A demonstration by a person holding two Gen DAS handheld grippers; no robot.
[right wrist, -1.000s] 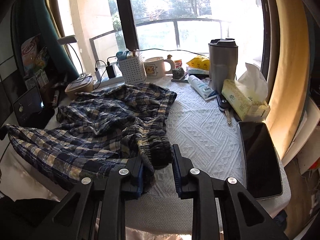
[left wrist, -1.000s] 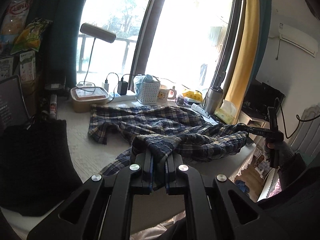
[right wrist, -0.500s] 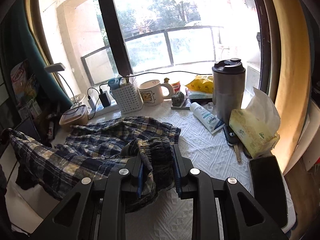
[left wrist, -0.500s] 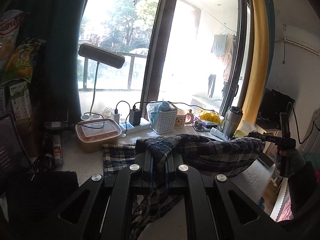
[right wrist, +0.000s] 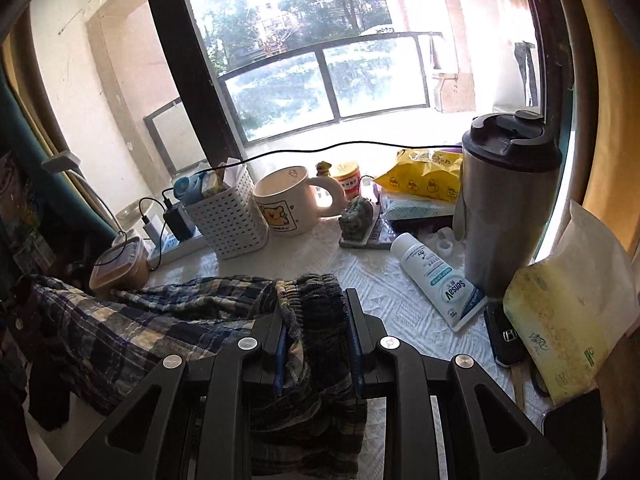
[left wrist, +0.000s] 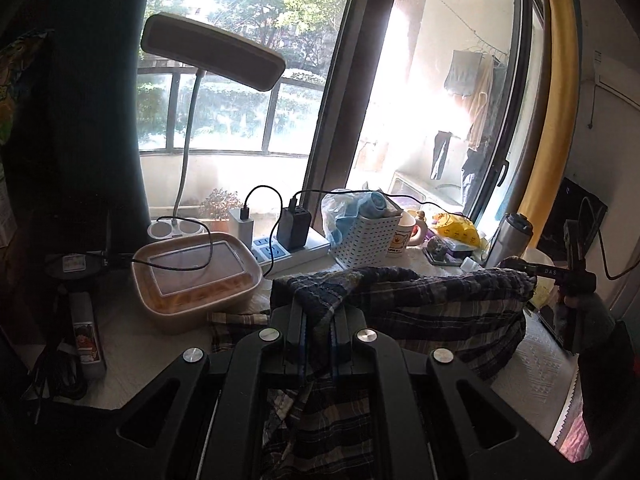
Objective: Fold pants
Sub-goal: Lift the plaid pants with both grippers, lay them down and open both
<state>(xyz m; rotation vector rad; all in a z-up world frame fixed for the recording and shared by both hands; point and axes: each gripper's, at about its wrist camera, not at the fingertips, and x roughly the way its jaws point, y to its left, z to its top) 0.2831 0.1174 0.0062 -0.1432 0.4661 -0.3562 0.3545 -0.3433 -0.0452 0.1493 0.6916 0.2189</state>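
The plaid pants (left wrist: 432, 304) in navy, cream and grey hang stretched between my two grippers, lifted above the white textured table. My left gripper (left wrist: 320, 312) is shut on one end of the waistband. My right gripper (right wrist: 316, 312) is shut on the bunched elastic waistband (right wrist: 316, 292) at the other end; it also shows at the right edge of the left wrist view (left wrist: 560, 276). The pants (right wrist: 132, 320) sag to the left in the right wrist view, the legs hanging below and partly hidden by the grippers.
Along the window stand a lidded food box (left wrist: 192, 272), a power strip with chargers (left wrist: 288, 244), a white basket (right wrist: 228, 216), a mug (right wrist: 288, 200), a steel tumbler (right wrist: 504, 200), a tube (right wrist: 436, 276), a tissue pack (right wrist: 568, 312) and a desk lamp (left wrist: 212, 52).
Both grippers have risen and moved toward the window, lifting the pants off the table. The cloth now hangs taut between them instead of lying spread out.
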